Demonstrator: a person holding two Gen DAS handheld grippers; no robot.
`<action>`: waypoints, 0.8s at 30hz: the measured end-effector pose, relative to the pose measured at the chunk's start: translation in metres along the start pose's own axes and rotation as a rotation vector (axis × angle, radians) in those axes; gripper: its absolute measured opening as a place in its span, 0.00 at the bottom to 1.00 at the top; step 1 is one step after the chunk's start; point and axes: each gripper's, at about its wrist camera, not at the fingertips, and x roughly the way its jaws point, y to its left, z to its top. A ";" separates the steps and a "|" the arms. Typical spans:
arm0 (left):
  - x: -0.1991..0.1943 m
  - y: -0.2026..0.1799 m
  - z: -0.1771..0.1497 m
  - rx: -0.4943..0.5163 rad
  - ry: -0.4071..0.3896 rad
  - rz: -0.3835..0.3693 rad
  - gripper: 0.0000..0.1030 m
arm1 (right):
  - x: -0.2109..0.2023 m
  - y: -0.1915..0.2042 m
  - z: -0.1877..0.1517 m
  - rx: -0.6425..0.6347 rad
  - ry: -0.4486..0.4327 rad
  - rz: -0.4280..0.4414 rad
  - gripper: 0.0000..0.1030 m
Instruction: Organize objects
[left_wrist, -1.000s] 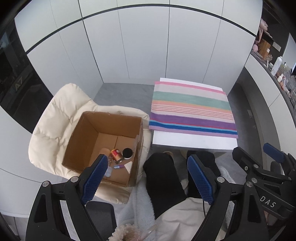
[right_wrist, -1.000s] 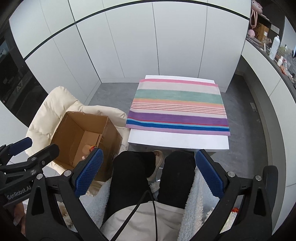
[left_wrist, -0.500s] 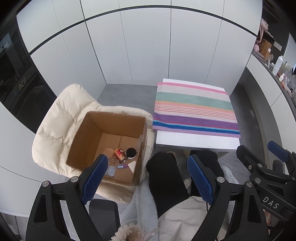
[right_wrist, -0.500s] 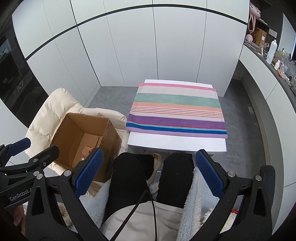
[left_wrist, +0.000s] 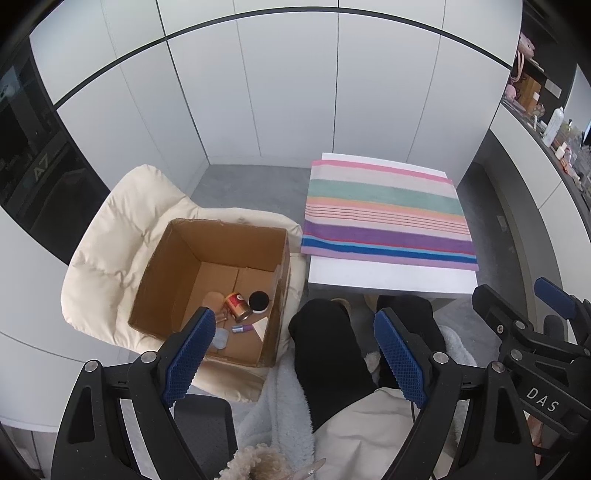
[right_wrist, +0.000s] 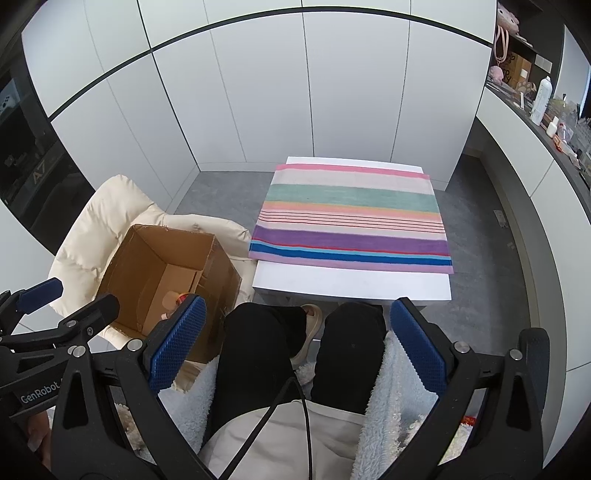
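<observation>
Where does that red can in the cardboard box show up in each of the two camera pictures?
Left wrist view: the red can lies on its side on the box floor, lower left of centre, beside a black round lid.
Right wrist view: only a red sliver peeks out above the gripper's left finger, probably the can.
Shared landmark: the cardboard box on the cream chair, left of the striped cloth.

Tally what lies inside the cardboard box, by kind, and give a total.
In the cardboard box, left wrist view:
Red can: 1
Black-lidded jar: 1
Small purple tube: 1
Tan round piece: 1
Pale clear item: 1
White paper scrap: 1
Total: 6 visible; the tongs may hide more.
</observation>
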 end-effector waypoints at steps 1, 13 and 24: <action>0.000 0.000 0.000 0.000 0.000 0.000 0.86 | 0.000 0.000 0.000 0.000 0.001 0.000 0.99; 0.002 0.000 0.000 0.006 0.007 0.001 0.86 | 0.004 -0.001 -0.003 0.005 0.010 0.005 0.98; 0.005 0.001 0.000 0.008 0.016 0.004 0.86 | 0.007 0.001 -0.004 0.008 0.019 0.006 0.99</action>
